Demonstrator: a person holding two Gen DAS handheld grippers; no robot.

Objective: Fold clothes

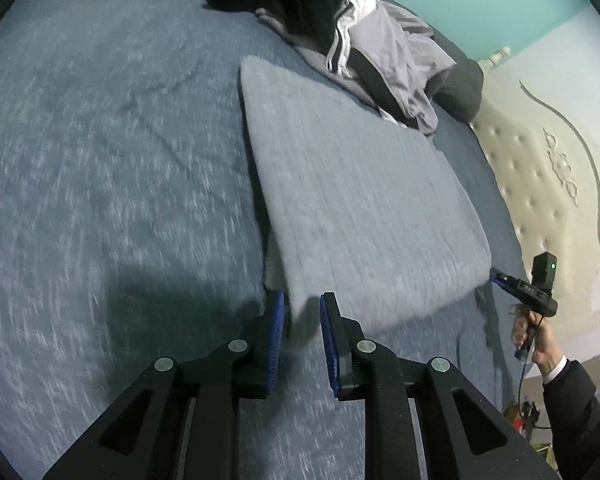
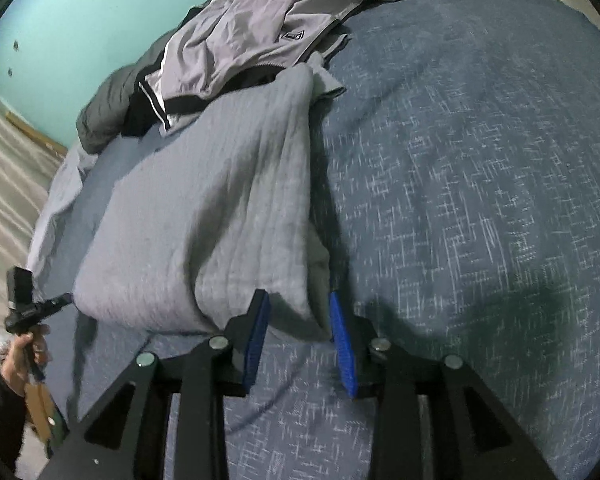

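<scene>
A folded grey knit garment lies flat on the blue bed cover. In the left wrist view my left gripper stands open over the garment's near left corner, and the cloth lies loosely between the blue pads. My right gripper is open too, with the garment's near corner between its pads. Each gripper also shows small in the other's view, at the garment's other near corner: the right gripper and the left gripper, each held by a hand.
A pile of unfolded clothes, black, lilac and white-striped, lies at the garment's far end beside a dark pillow. A cream tufted headboard borders the bed. The wide bed cover runs on beside the garment.
</scene>
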